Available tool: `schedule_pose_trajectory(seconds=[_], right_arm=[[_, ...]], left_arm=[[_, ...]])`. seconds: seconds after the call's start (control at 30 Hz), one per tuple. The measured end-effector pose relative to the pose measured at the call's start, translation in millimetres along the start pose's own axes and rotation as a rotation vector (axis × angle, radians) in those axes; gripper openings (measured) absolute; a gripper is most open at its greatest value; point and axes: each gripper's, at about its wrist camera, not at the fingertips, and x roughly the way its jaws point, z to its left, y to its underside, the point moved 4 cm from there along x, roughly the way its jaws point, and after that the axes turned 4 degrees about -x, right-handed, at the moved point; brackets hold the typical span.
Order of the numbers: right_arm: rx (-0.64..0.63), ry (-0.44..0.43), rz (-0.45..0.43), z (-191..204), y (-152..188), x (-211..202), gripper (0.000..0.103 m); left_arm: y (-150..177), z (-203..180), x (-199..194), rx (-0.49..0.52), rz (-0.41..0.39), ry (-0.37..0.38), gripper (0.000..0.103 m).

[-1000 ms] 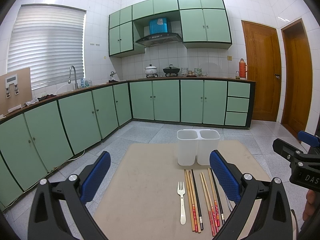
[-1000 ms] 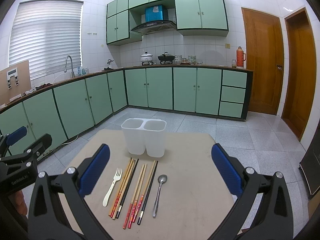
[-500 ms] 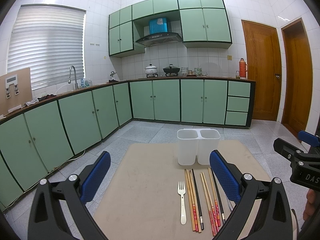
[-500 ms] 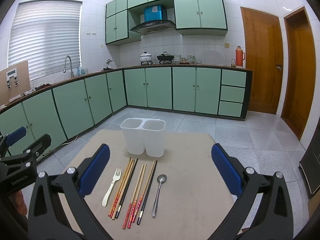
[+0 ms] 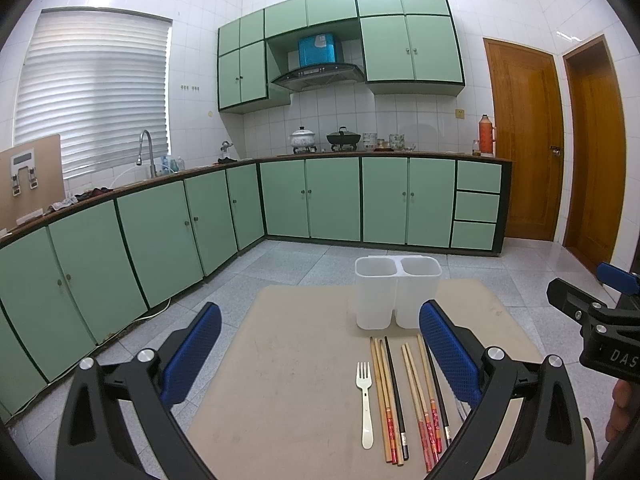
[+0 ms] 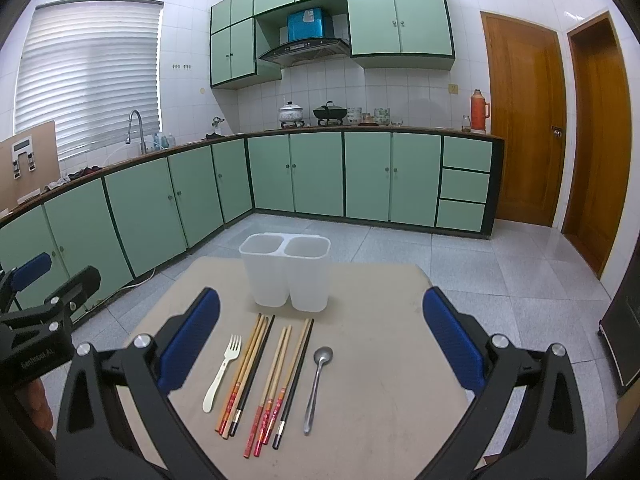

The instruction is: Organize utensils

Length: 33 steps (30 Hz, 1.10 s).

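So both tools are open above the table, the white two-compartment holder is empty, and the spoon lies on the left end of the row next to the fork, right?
Not quite. The spoon lies at the right end of the row, with the chopsticks between it and the fork, which is at the left end; the right wrist view shows this. The rest holds: the left tool and right tool are open above the table, and the white holder is empty.

Worktop (image 6: 380, 344): beige board over a grey tiled floor.
Far edge: a white two-part holder (image 6: 286, 274), standing upright.
In front of it, in a row: white fork (image 6: 222, 368) at the left, then chopsticks (image 6: 260, 376) side by side, some with red ends, some black, then a metal spoon (image 6: 317, 384) at the right.
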Motion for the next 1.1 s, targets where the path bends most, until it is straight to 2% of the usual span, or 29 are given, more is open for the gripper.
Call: schedule_pose_trajectory(seconds=[0.27, 0.43, 0.57, 0.73, 0.97, 1.07, 1.1], right_arm=[[-0.001, 0.004, 0.012, -1.0, 3.2, 5.9, 0.098], [-0.005, 0.01, 0.047, -2.6, 10.0, 16.3, 0.098], [-0.018, 0.029, 0.14, -5.8, 26.1, 40.2, 0.098], [0.006, 0.011, 0.261, -12.2, 49.4, 81.2, 0.098], [-0.008, 0.003, 0.393, -7.3, 72.1, 145.4, 0.095], [0.01, -0.018, 0.446, -3.5, 83.1, 170.1, 0.088], [0.018, -0.025, 0.469, -1.6, 87.4, 179.9, 0.081]], left_arm=[[1.9, 3.3, 6.8, -0.002, 0.016, -0.005, 0.097], [7.0, 7.0, 21.5, 0.002, 0.053, -0.02, 0.097], [20.4, 15.4, 47.1, 0.012, 0.128, -0.04, 0.097], [45.3, 23.2, 92.1, 0.027, 0.245, -0.064, 0.097], [81.1, 15.7, 160.3, 0.036, 0.412, -0.052, 0.097], [98.0, 9.2, 188.3, 0.02, 0.486, -0.022, 0.097], [101.9, 7.2, 196.4, 0.012, 0.507, -0.015, 0.096]])
